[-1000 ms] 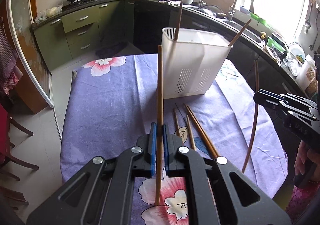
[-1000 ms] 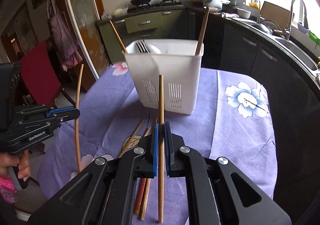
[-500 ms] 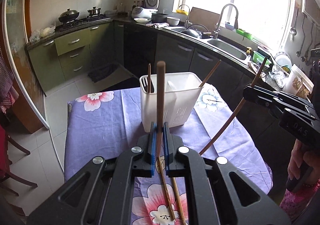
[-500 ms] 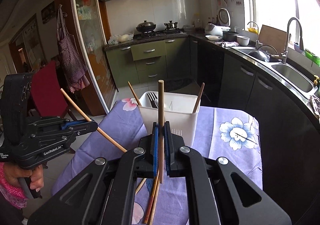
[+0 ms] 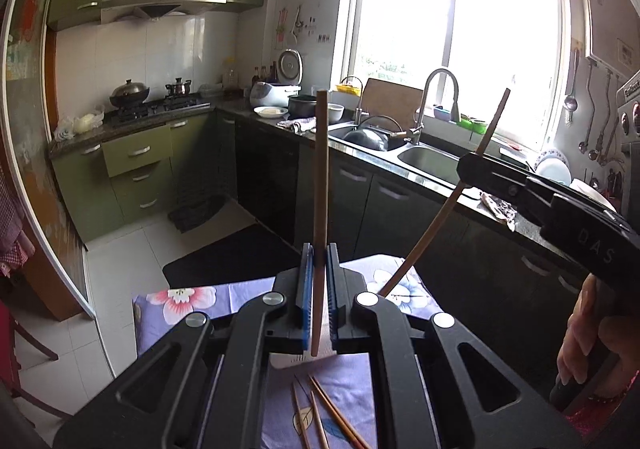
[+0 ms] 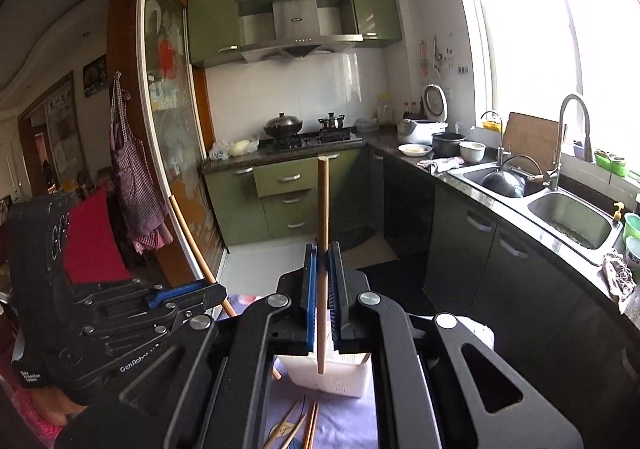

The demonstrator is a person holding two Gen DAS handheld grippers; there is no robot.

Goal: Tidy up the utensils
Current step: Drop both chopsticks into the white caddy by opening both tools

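Observation:
My left gripper (image 5: 319,249) is shut on a brown wooden chopstick (image 5: 321,177) that stands upright, lifted high above the table. My right gripper (image 6: 322,249) is shut on another chopstick (image 6: 322,201), also upright. The right gripper also shows at the right of the left wrist view (image 5: 464,165), its chopstick (image 5: 436,217) slanting. The left gripper shows at the left of the right wrist view (image 6: 218,291). The white utensil holder (image 6: 332,379) sits below, mostly hidden by my fingers. Several loose chopsticks (image 5: 320,409) lie on the purple flowered tablecloth (image 5: 192,301).
A kitchen counter with a steel sink (image 6: 572,213) and tap runs along the right. A stove with pots (image 6: 284,127) stands at the back. A red chair (image 6: 90,237) is at the left of the table.
Both grippers have risen and tilted upward with their chopsticks. The white holder and the table have dropped to the bottom of both views, behind my fingers.

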